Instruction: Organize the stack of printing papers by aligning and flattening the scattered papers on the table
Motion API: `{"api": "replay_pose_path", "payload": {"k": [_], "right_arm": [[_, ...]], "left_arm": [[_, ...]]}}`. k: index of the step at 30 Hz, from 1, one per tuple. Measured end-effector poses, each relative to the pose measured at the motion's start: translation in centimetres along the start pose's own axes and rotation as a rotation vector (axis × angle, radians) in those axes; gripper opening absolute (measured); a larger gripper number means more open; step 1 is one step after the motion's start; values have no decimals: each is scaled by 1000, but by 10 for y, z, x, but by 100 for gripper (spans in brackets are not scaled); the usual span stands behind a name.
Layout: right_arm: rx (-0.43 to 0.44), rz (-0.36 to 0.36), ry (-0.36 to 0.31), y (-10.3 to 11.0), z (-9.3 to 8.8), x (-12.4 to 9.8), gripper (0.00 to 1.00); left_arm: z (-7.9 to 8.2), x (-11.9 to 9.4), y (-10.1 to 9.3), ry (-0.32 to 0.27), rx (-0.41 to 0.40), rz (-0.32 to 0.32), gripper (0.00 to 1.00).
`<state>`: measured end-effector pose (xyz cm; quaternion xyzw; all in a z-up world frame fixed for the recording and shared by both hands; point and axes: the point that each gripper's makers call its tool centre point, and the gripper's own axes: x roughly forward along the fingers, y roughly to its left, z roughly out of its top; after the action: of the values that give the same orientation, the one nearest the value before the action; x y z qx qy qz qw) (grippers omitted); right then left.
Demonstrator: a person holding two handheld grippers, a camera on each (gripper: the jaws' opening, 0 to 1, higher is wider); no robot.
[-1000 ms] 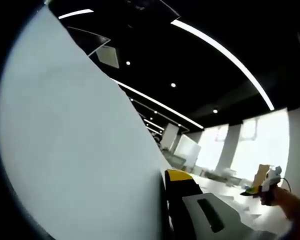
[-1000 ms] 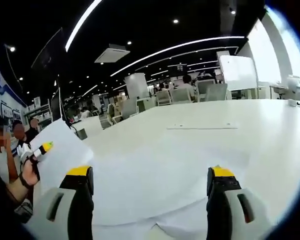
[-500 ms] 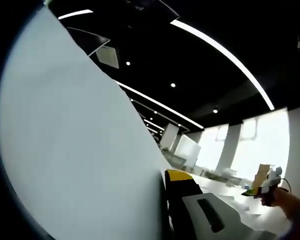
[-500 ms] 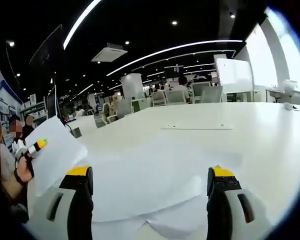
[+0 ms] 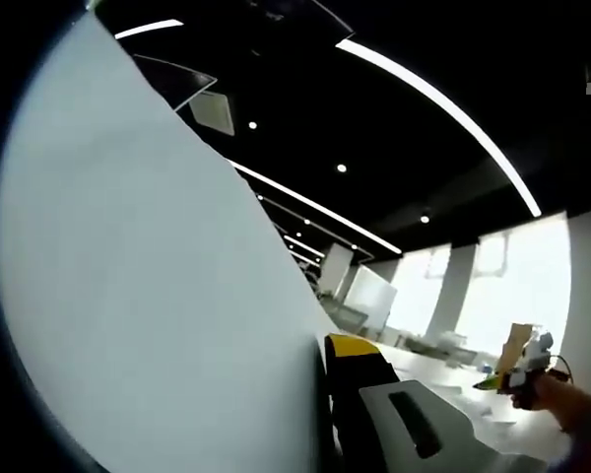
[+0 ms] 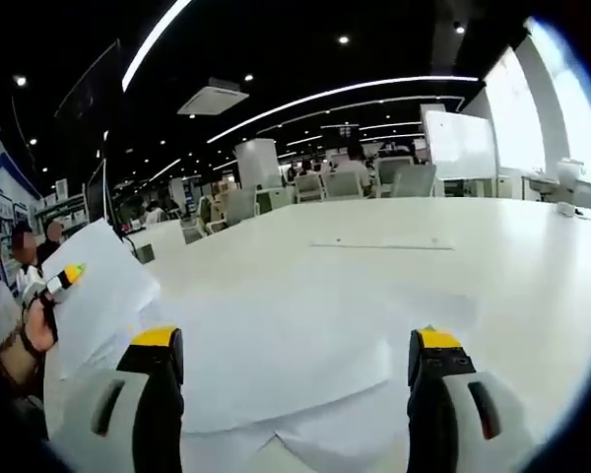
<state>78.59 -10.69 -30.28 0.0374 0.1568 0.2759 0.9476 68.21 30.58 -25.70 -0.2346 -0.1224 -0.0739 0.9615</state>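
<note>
A loose spread of white papers (image 6: 286, 365) lies overlapping on the white table (image 6: 492, 256), just ahead of the right gripper (image 6: 294, 360), whose jaws stand wide apart over the sheets, gripping nothing. The left gripper (image 6: 67, 276) is clenched on a single sheet (image 6: 98, 296), lifted off the table and tilted up beside the spread. In the left gripper view that sheet (image 5: 148, 296) rises against the yellow-tipped jaw, with the right gripper (image 5: 522, 365) far across the table
</note>
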Motion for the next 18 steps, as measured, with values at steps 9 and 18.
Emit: {"api": "replay_pose_path", "payload": {"k": [9, 18], "right_arm": [[6, -24, 0, -12, 1, 2, 90], [-2, -40, 23, -16, -7, 5, 90]], "left_arm": [[0, 0, 0, 2, 3, 3, 10], [2, -1, 0, -7, 0, 4, 10]]}}
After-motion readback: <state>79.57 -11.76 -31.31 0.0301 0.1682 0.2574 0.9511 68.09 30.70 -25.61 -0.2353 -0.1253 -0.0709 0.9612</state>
